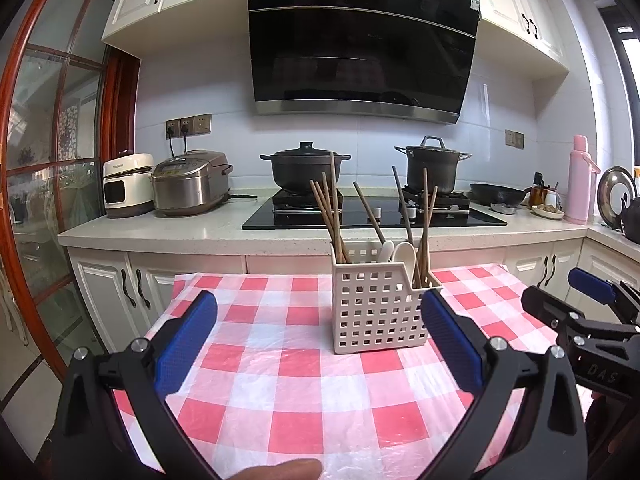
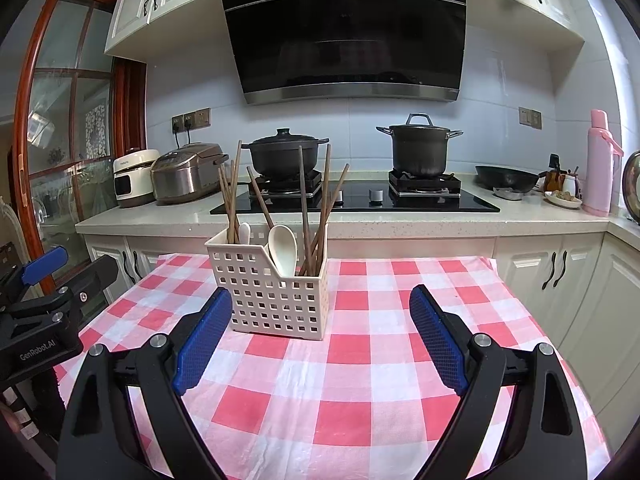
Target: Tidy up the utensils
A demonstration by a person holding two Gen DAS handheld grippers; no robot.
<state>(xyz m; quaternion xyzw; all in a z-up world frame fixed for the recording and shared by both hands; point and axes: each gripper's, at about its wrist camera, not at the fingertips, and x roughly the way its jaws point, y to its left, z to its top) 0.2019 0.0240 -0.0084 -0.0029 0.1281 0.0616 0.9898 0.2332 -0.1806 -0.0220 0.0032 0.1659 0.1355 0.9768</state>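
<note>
A white perforated utensil holder (image 1: 376,308) stands upright on the red-and-white checked table cloth (image 1: 280,380). Several wooden chopsticks (image 1: 332,216) and white spoons (image 1: 404,254) stand in it. My left gripper (image 1: 318,308) is open and empty, just in front of the holder, its right pad close to the holder's right corner. In the right wrist view the holder (image 2: 272,300) with chopsticks (image 2: 316,208) and a white spoon (image 2: 283,248) stands left of centre. My right gripper (image 2: 320,312) is open and empty, in front of and to the right of the holder.
Behind the table runs a kitchen counter (image 1: 200,228) with a black hob (image 1: 372,212), two black pots (image 1: 304,168), two rice cookers (image 1: 188,184), a pan (image 2: 506,178) and a pink flask (image 2: 598,164). The right gripper's body (image 1: 592,320) shows at the left view's right edge.
</note>
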